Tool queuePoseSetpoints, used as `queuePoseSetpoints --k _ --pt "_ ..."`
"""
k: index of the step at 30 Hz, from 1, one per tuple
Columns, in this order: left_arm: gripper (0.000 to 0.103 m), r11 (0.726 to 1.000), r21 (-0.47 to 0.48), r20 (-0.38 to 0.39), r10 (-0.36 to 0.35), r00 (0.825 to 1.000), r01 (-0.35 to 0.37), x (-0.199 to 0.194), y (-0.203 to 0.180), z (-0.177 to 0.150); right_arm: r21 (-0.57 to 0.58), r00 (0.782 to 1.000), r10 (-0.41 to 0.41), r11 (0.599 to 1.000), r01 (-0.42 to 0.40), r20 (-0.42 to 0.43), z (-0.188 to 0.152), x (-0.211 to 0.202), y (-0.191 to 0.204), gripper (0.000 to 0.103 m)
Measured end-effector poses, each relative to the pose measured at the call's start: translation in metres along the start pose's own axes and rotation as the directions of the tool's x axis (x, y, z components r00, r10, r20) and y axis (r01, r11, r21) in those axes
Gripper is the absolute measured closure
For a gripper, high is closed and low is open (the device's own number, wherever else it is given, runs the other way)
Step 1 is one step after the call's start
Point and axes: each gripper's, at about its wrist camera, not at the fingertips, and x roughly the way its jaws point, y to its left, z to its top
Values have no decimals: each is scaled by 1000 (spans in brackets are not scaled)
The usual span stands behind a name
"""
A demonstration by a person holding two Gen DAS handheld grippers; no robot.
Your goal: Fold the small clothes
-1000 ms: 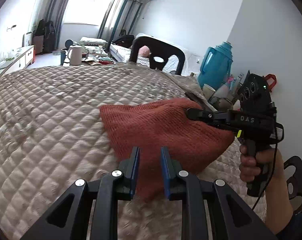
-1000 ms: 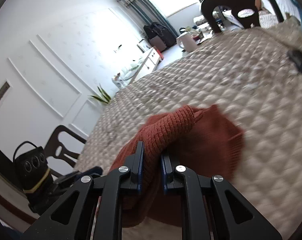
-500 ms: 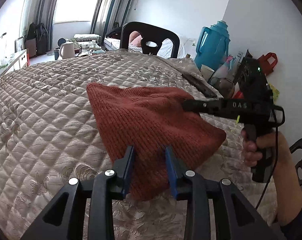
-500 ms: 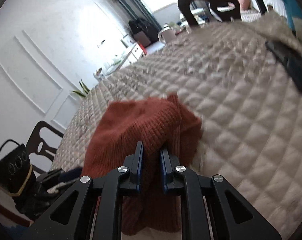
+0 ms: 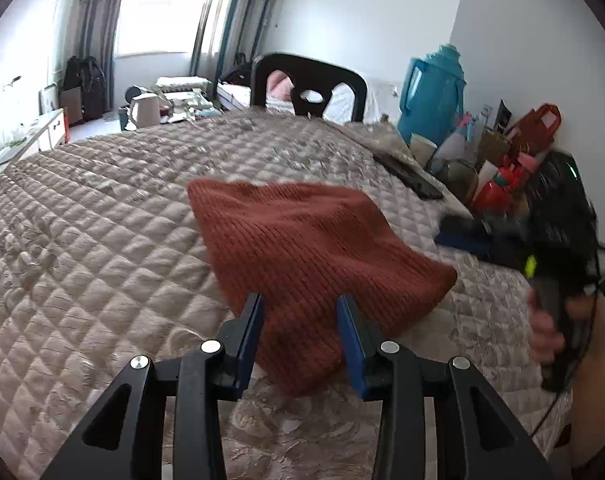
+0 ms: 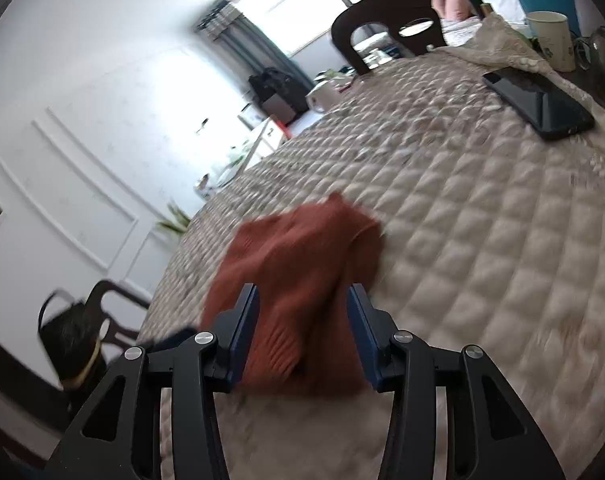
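A rust-red knitted garment (image 5: 302,240) lies folded on the quilted beige bedspread (image 5: 102,240). My left gripper (image 5: 300,316) is open, its blue-padded jaws apart on either side of the garment's near corner. My right gripper (image 6: 302,316) is open too, jaws apart around the garment's (image 6: 298,264) edge; that view is blurred. In the left wrist view the right gripper (image 5: 462,236) shows as a blurred dark shape at the right, off the cloth, held by a hand.
A black phone (image 6: 538,100) lies on the bedspread at the far right, also seen in the left wrist view (image 5: 410,174). A black chair (image 5: 308,84) stands beyond the surface. A teal jug (image 5: 434,92), cups and bottles crowd the right edge.
Both grippers have opened and let go of the garment. The right gripper has pulled back off the cloth to the right. The garment now lies flat on the bedspread.
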Motion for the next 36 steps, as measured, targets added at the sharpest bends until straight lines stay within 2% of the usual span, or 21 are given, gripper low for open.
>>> queuePoseSetpoints --k 3,8,9,10,11,13,17,19,21,22,26,28,30,33,35,36 --pt "63 1000 -7 28 -4 1000 4 -4 1 4 34 999 11 999 -10 -37 -15 0 0 57" --pt "62 1000 18 -38 -4 999 5 19 -3 -2 62 995 -18 998 24 -97 -24 19 -6 58" --pt "62 1000 27 -26 4 1000 -3 19 -4 -3 68 995 -18 997 25 -101 -23 23 -7 63" --pt "62 999 32 -26 9 1000 -8 18 -6 -3 65 995 -24 997 30 -94 -21 26 -9 83" --pt "63 1000 26 -27 8 1000 -8 17 -7 -2 60 995 -28 998 33 -92 -20 27 -9 92" --pt "63 1000 24 -27 12 1000 -11 15 -8 2 60 996 -17 998 22 -86 -17 25 -7 92" --pt "63 999 48 -16 9 1000 -8 14 -15 2 -26 999 -8 1000 9 33 -8 -5 11 92" --pt "63 998 63 -33 28 999 -26 21 -18 -2 -30 999 -31 999 32 16 -11 -3 5 92" --pt "62 996 82 -22 37 999 -35 20 -20 -6 12 995 -73 997 74 -71 -19 14 -12 92" --pt "62 996 84 -26 37 999 -35 18 -21 -7 13 994 -72 997 74 -78 -25 17 -18 92" --pt "62 998 55 -24 1 1000 0 3 -12 0 9 996 -69 998 69 -62 -26 5 -18 89" --pt "62 998 52 6 21 1000 -21 -2 -7 9 -23 994 -97 995 96 -47 -23 -2 -13 88" --pt "62 998 41 19 46 999 -47 0 -2 18 -55 994 -113 992 113 13 -18 -11 0 88" --pt "63 998 19 0 62 998 -62 18 3 26 -105 993 -77 991 86 89 -8 -19 21 88" --pt "62 998 11 -39 61 997 -61 36 3 21 -135 995 -66 988 76 73 -5 -6 31 88" --pt "62 998 11 -34 68 997 -68 40 2 18 -144 997 -64 987 71 47 -7 4 30 88"
